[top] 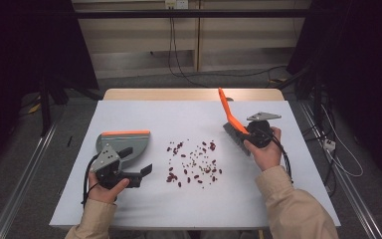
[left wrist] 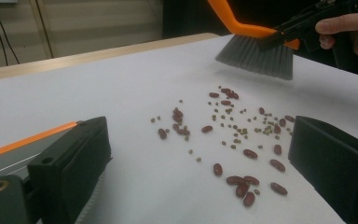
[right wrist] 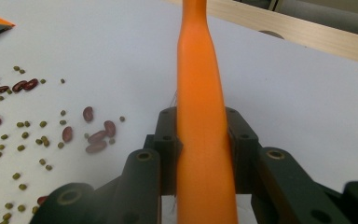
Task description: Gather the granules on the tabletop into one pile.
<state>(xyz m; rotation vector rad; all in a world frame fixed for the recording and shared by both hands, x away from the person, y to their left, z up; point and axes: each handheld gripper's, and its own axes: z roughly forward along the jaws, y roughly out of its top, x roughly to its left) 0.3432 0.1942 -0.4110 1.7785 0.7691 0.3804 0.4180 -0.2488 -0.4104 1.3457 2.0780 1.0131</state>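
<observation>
Red kidney beans and small green beans (top: 194, 162) (left wrist: 235, 135) (right wrist: 23, 123) lie scattered mid-table on the white sheet. My right gripper (top: 251, 132) (right wrist: 204, 135) is shut on the orange handle (right wrist: 198, 93) of a hand brush (top: 227, 110), whose grey bristles (top: 235, 135) (left wrist: 256, 56) hover just right of the beans. A grey dustpan with an orange lip (top: 125, 140) (left wrist: 25, 140) rests at the left. My left gripper (top: 138, 160) (left wrist: 200, 140) sits beside it, open, pointing towards the beans with nothing between its jaws.
The white sheet (top: 144, 112) covers the table, and a wooden strip (top: 189, 93) shows along the far edge. Bare sheet lies in front of and behind the beans. Cables hang off the right side (top: 328, 144).
</observation>
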